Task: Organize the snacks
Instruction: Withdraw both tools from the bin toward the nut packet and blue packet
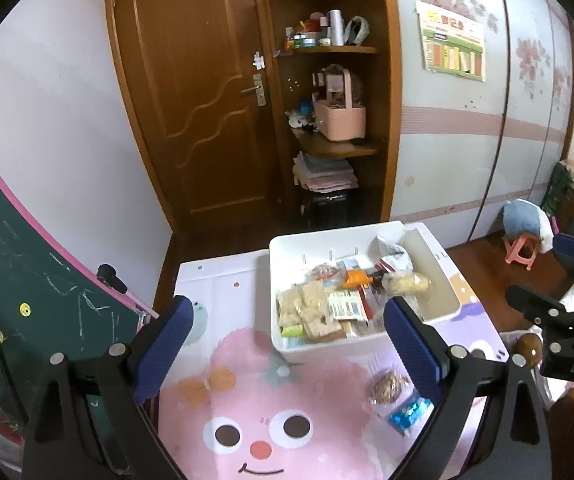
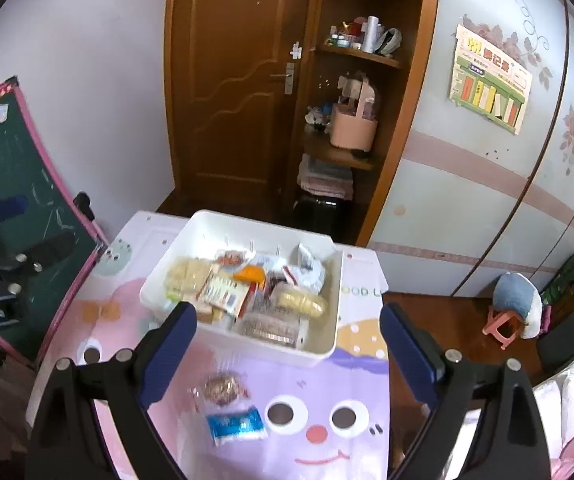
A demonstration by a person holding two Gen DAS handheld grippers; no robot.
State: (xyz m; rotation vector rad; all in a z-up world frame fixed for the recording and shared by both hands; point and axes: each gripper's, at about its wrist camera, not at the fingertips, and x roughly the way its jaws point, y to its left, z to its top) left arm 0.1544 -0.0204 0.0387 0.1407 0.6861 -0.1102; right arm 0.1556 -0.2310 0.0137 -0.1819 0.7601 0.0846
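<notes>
A white bin [image 1: 435, 264] [image 2: 327, 332] holding several wrapped snacks stands on a small table with a cartoon cloth [image 1: 247, 392] [image 2: 319, 400]. In front of the bin two snacks lie on the cloth: a clear packet with a brown round snack [image 1: 387, 387] [image 2: 221, 390] and a blue packet [image 1: 409, 412] [image 2: 236, 424]. My left gripper [image 1: 287, 352] is open and empty, above the cloth, left of these packets. My right gripper [image 2: 287, 350] is open and empty, above the two packets near the bin's front wall; it also shows in the left wrist view [image 1: 559, 280].
A green chalkboard with a pink frame [image 1: 39, 292] [image 2: 15, 184] leans left of the table. Behind are a brown door [image 1: 203, 100], open shelves with a pink basket [image 1: 339, 116] and a wardrobe. A pink stool [image 1: 521, 250] [image 2: 503, 326] stands at the right.
</notes>
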